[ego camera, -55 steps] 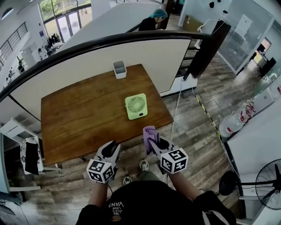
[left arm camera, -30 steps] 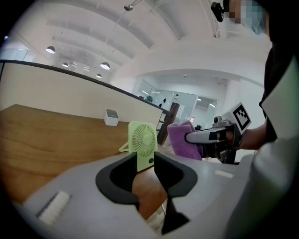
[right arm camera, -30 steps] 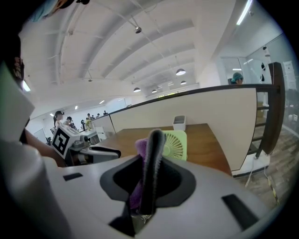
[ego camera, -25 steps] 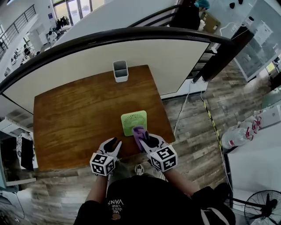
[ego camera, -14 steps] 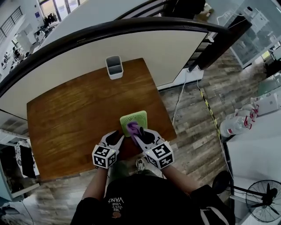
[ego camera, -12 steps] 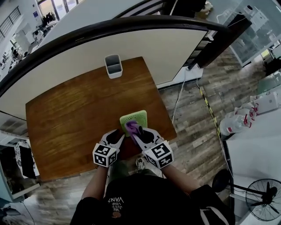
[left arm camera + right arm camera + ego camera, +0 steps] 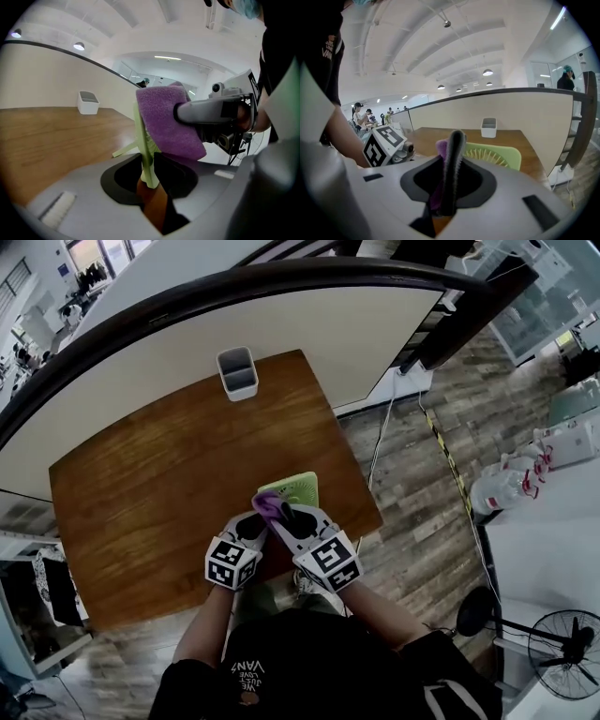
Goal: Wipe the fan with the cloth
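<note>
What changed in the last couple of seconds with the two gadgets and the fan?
The right hand-held gripper carried the purple cloth, clamped throughout, from the edge of the table onto the fan. The left hand-held gripper followed, and its jaws have just been closing on the fan's edge. The fan and white holder kept their places.

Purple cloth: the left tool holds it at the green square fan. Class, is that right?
No. The right tool, not the left, holds the purple cloth at the green square fan; the right gripper view shows it.
</note>
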Action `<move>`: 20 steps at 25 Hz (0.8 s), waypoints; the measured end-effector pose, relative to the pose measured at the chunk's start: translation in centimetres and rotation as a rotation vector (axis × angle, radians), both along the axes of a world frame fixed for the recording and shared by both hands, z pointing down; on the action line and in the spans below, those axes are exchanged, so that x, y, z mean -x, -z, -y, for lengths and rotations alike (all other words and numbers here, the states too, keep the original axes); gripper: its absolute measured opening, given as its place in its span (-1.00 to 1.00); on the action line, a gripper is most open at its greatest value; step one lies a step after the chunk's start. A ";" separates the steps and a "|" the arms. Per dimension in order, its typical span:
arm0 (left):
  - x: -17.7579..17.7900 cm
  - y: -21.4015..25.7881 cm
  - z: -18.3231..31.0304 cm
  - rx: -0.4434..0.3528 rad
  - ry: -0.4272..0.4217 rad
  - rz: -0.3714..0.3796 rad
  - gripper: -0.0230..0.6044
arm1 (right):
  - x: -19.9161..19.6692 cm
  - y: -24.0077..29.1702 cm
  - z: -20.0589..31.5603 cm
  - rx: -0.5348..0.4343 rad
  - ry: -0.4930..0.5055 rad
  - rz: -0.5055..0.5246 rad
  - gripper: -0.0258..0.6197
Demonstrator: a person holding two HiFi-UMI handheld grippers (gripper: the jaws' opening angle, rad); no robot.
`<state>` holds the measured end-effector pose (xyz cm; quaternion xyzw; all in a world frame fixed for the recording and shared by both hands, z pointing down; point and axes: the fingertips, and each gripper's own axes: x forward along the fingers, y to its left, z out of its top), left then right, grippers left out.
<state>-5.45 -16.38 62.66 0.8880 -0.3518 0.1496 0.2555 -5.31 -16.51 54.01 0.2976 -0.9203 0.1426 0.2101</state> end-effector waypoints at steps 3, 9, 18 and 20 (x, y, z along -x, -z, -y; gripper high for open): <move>0.0 0.0 -0.1 0.005 -0.017 -0.009 -0.65 | -0.2 -0.4 0.2 0.010 -0.010 -0.008 -0.66; 0.0 -0.1 -0.1 0.013 -0.031 -0.015 -0.67 | -1.5 -0.5 0.7 0.026 -0.049 0.001 -0.66; 0.0 -0.2 -0.1 0.018 -0.046 -0.012 -0.67 | -6.1 -0.9 2.0 0.033 -0.150 -0.025 -0.66; 0.0 -0.2 0.0 0.018 -0.048 -0.011 -0.67 | -7.3 -1.0 2.4 0.033 -0.181 -0.027 -0.66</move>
